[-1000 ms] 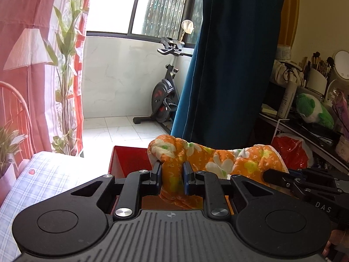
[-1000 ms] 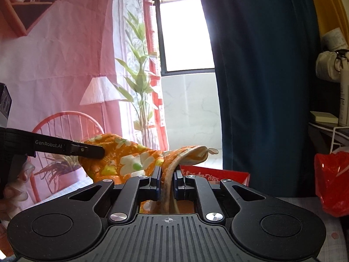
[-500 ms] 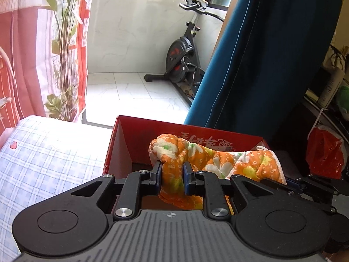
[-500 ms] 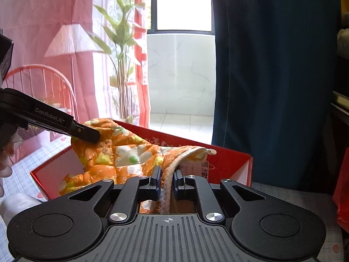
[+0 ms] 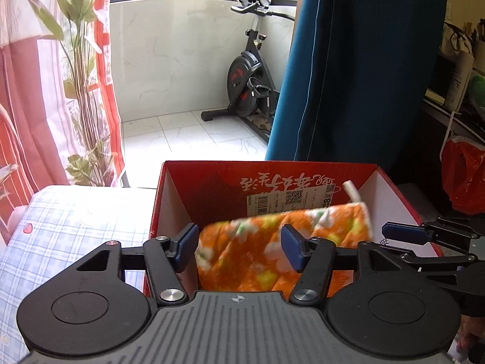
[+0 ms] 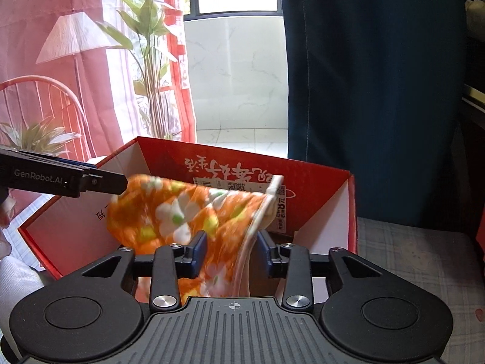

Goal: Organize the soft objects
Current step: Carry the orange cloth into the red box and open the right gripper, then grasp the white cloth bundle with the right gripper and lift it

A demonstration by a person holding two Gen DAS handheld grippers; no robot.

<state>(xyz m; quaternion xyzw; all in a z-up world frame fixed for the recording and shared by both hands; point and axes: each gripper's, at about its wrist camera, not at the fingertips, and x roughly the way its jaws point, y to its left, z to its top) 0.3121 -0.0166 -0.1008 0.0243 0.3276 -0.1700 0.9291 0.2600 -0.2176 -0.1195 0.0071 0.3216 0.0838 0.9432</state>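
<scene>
Both the left tool [image 5: 238,250] and right tool [image 6: 232,253] stand released, jaws apart, and the blurred orange cloth [image 6: 188,212] hangs over the red box [image 6: 348,212]. It could snag a jaw or drape over the rim instead of settling inside.

Home, living space: exercise bike [image 5: 245,88] on tiled balcony, curtains [image 5: 357,66], houseplant [image 6: 148,57].

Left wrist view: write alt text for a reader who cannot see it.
An orange floral cloth, motion-blurred, sits between the open left gripper fingers inside a red cardboard box. The right gripper reaches in from the right; beyond are a blue curtain and an exercise bike.
</scene>
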